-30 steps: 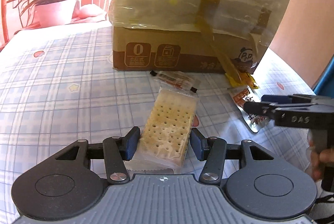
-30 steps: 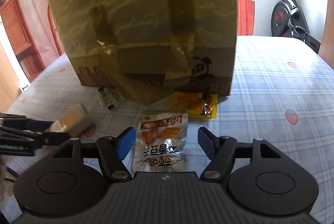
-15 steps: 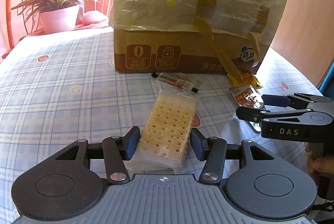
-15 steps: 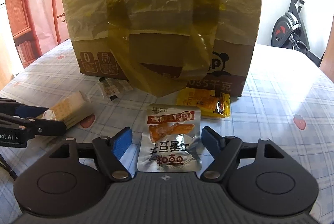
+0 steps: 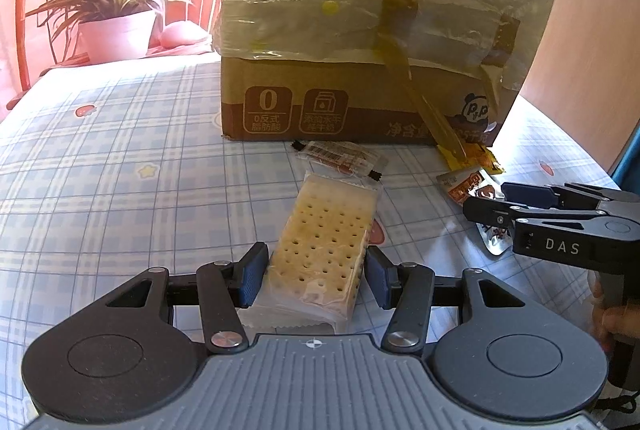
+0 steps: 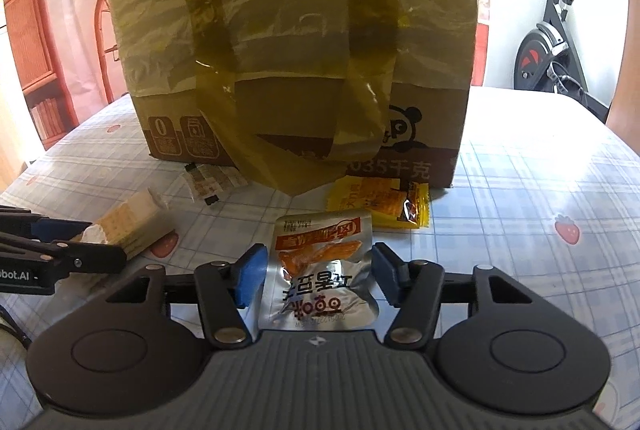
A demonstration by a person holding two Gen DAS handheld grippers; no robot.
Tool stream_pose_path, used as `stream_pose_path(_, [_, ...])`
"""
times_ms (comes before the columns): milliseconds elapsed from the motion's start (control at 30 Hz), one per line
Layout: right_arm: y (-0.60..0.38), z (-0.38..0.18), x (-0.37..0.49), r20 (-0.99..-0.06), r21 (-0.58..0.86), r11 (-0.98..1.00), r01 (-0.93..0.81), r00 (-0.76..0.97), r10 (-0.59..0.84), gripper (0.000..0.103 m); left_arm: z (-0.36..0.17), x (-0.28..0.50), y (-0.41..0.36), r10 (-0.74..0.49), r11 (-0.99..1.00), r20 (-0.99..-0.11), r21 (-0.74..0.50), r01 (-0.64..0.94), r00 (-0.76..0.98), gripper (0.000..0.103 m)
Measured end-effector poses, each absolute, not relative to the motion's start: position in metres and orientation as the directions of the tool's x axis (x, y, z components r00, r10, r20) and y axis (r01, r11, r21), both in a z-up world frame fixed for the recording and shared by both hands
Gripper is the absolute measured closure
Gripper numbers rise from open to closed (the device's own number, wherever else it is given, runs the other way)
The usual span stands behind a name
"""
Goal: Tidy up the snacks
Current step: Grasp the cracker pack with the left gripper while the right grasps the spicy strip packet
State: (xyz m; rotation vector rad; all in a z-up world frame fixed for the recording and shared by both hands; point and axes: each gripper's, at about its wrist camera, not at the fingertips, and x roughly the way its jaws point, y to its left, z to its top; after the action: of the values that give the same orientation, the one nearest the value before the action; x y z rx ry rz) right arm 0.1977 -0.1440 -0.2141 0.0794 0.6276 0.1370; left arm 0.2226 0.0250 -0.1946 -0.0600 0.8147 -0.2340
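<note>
Right gripper (image 6: 316, 280) narrowing around silver pouch (image 6: 320, 270), pads not yet pressing; earlier wider. Left gripper (image 5: 314, 276) unchanged, clamped on cracker pack (image 5: 324, 250). Box (image 5: 360, 29) at 12 o'clock. Both pickups nearly ready.

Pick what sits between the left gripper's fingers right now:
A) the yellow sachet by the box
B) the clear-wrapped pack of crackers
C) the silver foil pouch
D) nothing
B: in the left wrist view the cracker pack lies lengthwise in the left gripper, a blue pad at each side of its near end, while the silver foil pouch sits in the right gripper, whose jaws are closing.
</note>
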Motion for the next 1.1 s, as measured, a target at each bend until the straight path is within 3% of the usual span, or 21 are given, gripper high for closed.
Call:
stream_pose_path(867, [-0.1438, -0.2124, 0.1937, -0.559, 0.132, 0.983, -0.127, 0.809, 0.180, 0.049, -0.1946, 0.2219, 0.0249, -0.238, 0.971, -0.712, -0.152, 0.186, 0.661, 0.048])
stream_pose_path(967, [-0.1422, -0.2134, 0.1961, -0.575, 0.143, 0.977, -0.157, 0.790, 0.211, 0.043, -0.1947, 0.2218, 0.0249, -0.238, 0.971, -0.712, -0.152, 0.186, 0.661, 0.048])
stream_pose_path(1100, [-0.1422, -0.2125, 0.1931, -0.560, 0.137, 0.980, -0.144, 0.804, 0.197, 0.043, -0.1946, 0.2216, 0.0248, -0.238, 0.971, -0.711, -0.153, 0.186, 0.661, 0.048])
